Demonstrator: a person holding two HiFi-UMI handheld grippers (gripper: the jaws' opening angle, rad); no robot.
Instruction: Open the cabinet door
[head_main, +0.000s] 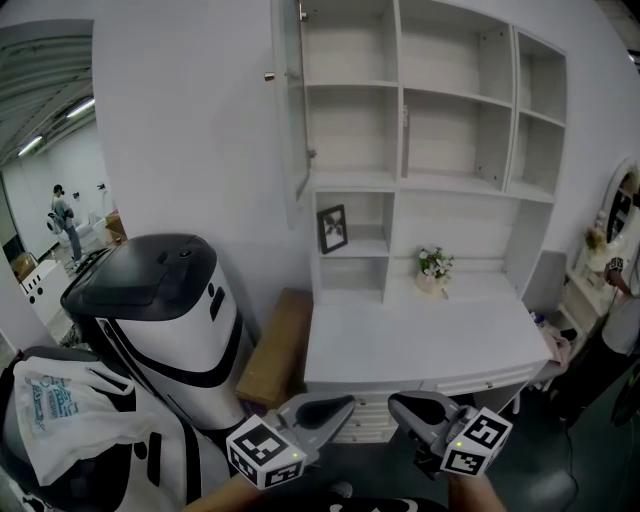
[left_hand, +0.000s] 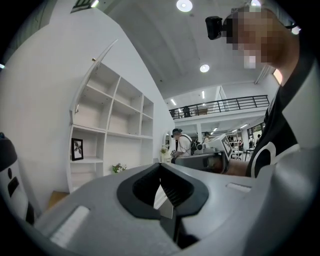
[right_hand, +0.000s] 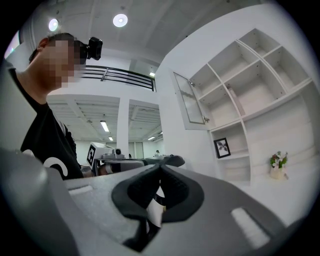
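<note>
The white cabinet (head_main: 430, 110) has open shelves, and its glass door (head_main: 290, 110) at the left end stands swung out, edge-on to me, with a small knob (head_main: 269, 76). The same door (left_hand: 92, 70) appears in the left gripper view and again as the door (right_hand: 192, 102) in the right gripper view. My left gripper (head_main: 342, 408) and right gripper (head_main: 398, 408) hang low at the front edge of the white counter (head_main: 420, 340), tips turned toward each other, far below the door. Both are shut with nothing between the jaws, as the left gripper (left_hand: 160, 167) and right gripper (right_hand: 160, 167) show close up.
A framed picture (head_main: 332, 228) and a small flower pot (head_main: 433, 268) sit in the lower shelves. Left of the counter stand a wooden board (head_main: 275, 345) and a white-and-black machine (head_main: 160, 300). A plastic bag (head_main: 55, 405) lies bottom left. A person (head_main: 622, 270) stands at the right edge.
</note>
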